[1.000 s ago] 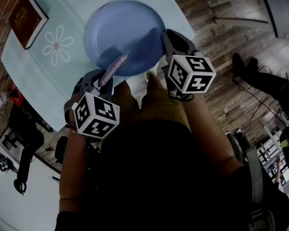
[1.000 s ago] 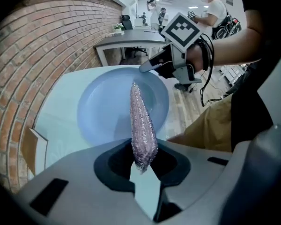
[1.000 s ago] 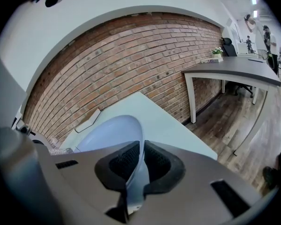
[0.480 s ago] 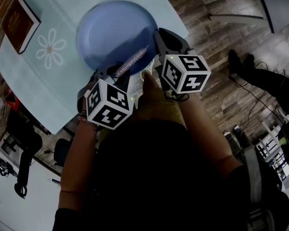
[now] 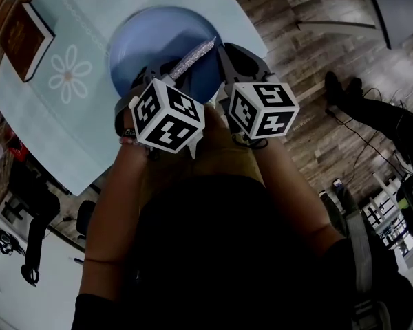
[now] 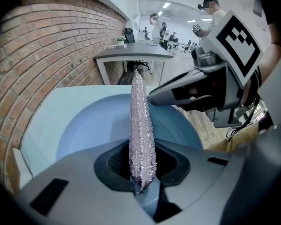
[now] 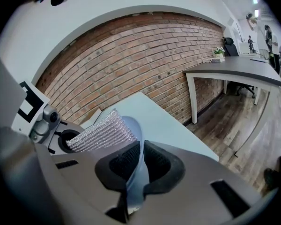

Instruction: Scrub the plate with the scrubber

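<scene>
A round blue plate [image 5: 148, 36] rests on the pale blue table. My right gripper [image 5: 228, 59] is shut on the plate's near right rim; in the right gripper view the rim [image 7: 136, 161] passes between the pads. My left gripper [image 5: 164, 78] is shut on a silvery, glittery scrubber [image 5: 193, 55], which points out over the plate toward the right gripper. In the left gripper view the scrubber [image 6: 141, 125] stands upright from the jaws over the plate [image 6: 84, 125], with the right gripper [image 6: 201, 86] close at the right. The scrubber [image 7: 103, 132] lies against the plate's inner side.
A dark red book [image 5: 24, 33] lies at the table's far left corner, beside a white flower print [image 5: 69, 74]. The table edge runs just right of the plate, with wooden floor [image 5: 316, 40] beyond. A brick wall [image 7: 131, 60] and a grey desk [image 7: 239, 71] stand behind.
My left gripper has carried the scrubber up and to the right, from the plate's near left rim to over the plate beside the right gripper. The right gripper has kept its hold on the rim.
</scene>
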Action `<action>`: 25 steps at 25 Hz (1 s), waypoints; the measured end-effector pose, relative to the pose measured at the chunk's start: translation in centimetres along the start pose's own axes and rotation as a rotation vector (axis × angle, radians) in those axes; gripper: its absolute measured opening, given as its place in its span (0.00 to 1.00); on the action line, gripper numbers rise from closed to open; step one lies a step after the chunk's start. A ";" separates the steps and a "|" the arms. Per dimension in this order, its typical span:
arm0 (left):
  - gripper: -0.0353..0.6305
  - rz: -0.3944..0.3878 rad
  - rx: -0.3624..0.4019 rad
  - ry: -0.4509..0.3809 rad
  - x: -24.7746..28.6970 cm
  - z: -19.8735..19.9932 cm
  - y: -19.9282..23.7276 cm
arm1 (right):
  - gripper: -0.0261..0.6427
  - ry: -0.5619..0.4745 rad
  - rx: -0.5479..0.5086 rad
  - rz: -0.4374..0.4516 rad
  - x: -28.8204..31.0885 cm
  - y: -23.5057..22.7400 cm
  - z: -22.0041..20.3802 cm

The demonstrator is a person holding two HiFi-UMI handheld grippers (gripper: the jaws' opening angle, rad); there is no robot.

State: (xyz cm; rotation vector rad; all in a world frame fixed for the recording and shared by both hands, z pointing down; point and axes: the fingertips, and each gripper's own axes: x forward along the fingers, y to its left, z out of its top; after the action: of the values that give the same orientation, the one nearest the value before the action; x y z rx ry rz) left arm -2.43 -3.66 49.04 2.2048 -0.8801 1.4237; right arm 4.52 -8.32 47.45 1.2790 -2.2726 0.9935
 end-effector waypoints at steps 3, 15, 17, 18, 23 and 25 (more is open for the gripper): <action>0.18 0.032 -0.010 -0.003 0.4 0.5 1.8 | 0.12 0.002 -0.001 0.001 -0.1 0.0 0.0; 0.17 0.201 -0.045 0.054 -0.4 -1.8 9.5 | 0.12 0.001 0.000 -0.010 -0.1 0.1 -0.1; 0.17 0.226 -0.072 0.078 -1.0 -3.4 10.5 | 0.12 -0.001 -0.001 -0.014 -0.1 0.1 -0.1; 0.17 0.232 -0.086 0.090 -1.4 -4.2 10.8 | 0.12 -0.002 0.000 -0.015 -0.1 0.1 -0.1; 0.17 0.199 -0.108 0.152 -3.0 -6.8 9.2 | 0.12 -0.002 0.004 -0.016 -0.3 -0.2 0.0; 0.17 0.173 -0.105 0.166 -3.6 -7.6 8.0 | 0.12 -0.002 0.003 -0.014 -0.2 -0.2 0.1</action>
State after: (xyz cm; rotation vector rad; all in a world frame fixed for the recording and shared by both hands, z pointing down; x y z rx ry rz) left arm -14.04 -3.84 48.79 1.9422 -1.0817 1.5746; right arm 4.84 -8.35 47.37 1.2964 -2.2608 0.9920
